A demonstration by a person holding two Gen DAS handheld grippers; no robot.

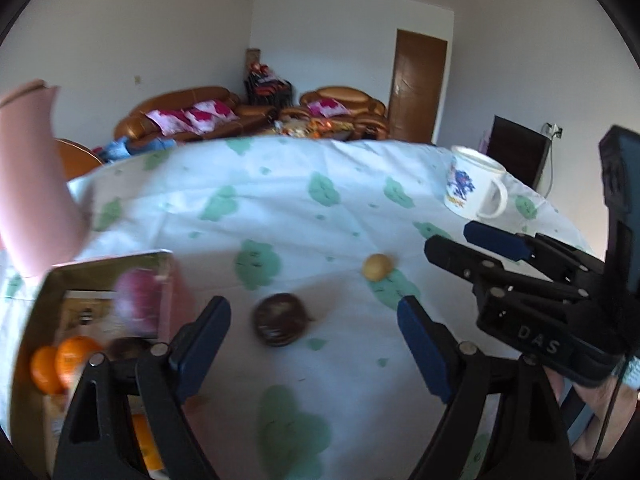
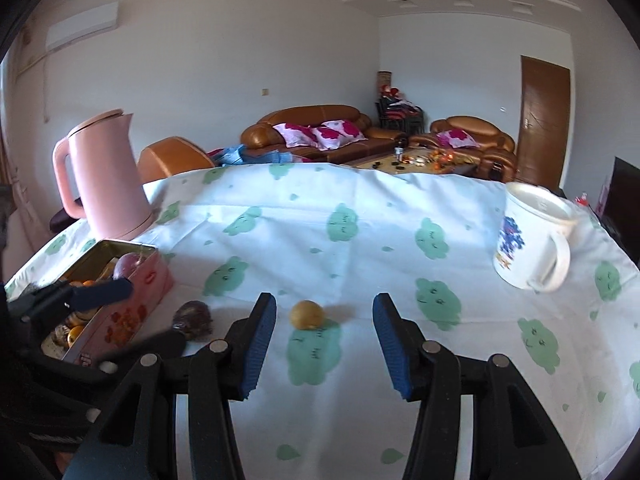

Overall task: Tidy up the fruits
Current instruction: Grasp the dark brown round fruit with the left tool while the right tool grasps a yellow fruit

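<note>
Left gripper (image 1: 314,320) standing wide open, holding nothing, hovering over the cloud-print tablecloth (image 1: 280,208). Dark brown round fruit (image 1: 282,320) lying on the cloth between the blue pads (image 1: 424,344) (image blurred here, contact not apparent). Small yellow fruit (image 1: 377,267) resting further out, apart from the dark one.

Right gripper (image 2: 324,344) likewise gaping open and empty, lining up with the same yellow fruit (image 2: 307,314), which is sitting just ahead of the fingertips, untouched. Dark fruit (image 2: 193,318) lying to its left, near the pink tin box (image 2: 132,312).

Tin box (image 1: 44,292) sitting at the left edge of the table, containing oranges (image 1: 76,356) and a reddish fruit (image 2: 127,265). Pink kettle (image 2: 106,176) standing upright behind the box. White printed mug (image 2: 528,236) standing at the far right, well apart from the fruit.
</note>
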